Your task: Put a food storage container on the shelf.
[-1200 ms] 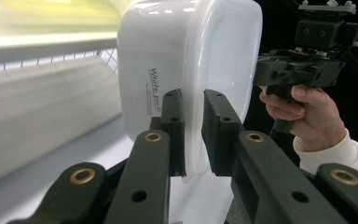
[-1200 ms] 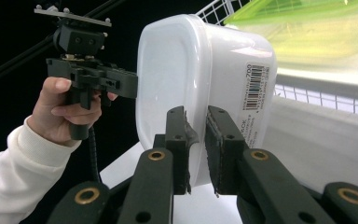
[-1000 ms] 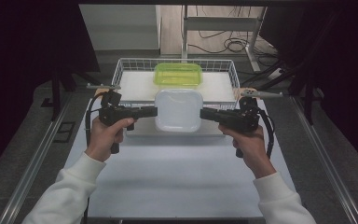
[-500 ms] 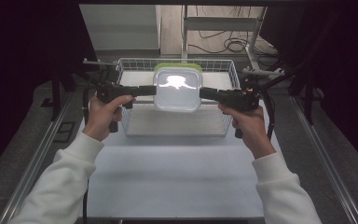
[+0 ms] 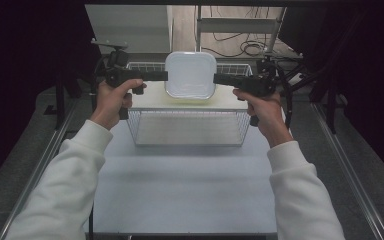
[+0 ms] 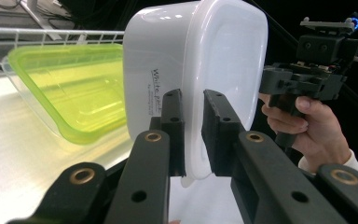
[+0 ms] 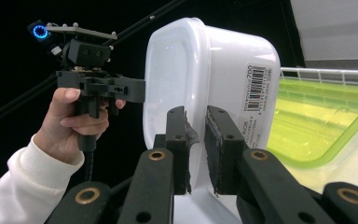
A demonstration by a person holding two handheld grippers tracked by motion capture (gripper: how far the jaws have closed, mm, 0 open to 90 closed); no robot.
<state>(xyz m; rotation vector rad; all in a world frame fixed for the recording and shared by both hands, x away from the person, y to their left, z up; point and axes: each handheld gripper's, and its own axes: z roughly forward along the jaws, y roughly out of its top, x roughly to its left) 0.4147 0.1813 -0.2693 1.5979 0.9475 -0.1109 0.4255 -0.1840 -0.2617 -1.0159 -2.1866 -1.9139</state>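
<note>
— High view, item one: we logged the white container [image 5: 190,75] between left gripper [image 5: 164,76] and right gripper [image 5: 217,79], above the wire basket [image 5: 187,131].
— Jaws?
— We noted each pair clamped on its rim.
</note>
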